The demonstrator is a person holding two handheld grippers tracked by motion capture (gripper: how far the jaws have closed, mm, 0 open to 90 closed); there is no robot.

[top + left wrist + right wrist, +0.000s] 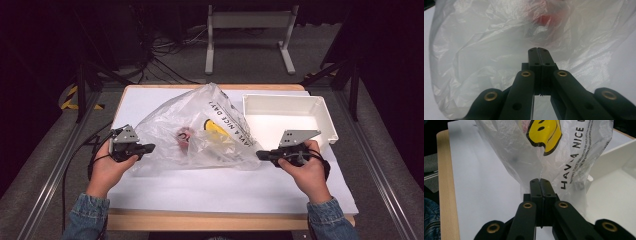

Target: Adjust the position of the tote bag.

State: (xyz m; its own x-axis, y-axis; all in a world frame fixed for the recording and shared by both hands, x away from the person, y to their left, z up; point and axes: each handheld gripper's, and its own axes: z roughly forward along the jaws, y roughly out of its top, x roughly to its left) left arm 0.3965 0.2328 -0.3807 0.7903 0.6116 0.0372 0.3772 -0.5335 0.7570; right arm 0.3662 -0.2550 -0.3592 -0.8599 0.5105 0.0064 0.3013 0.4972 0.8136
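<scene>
A clear plastic bag (200, 125) with a yellow smiley (216, 127) and black lettering lies crumpled in the middle of the white table cover. Something red (184, 137) shows blurred through the film. My left gripper (151, 148) is at the bag's left edge, jaws pressed together on the film (486, 50); its tips (539, 49) sit just below the red thing (545, 18). My right gripper (259, 155) is at the bag's right lower corner. Its tips (540, 179) are shut on a pinch of the film (574, 157), which creases upward from them.
A white open bin (320, 107) stands at the back right, touching the bag's right side; its wall (614, 157) rises just right of my right gripper. The white table cover (225, 185) runs bare along the front. Beyond the table are cables and a frame's legs.
</scene>
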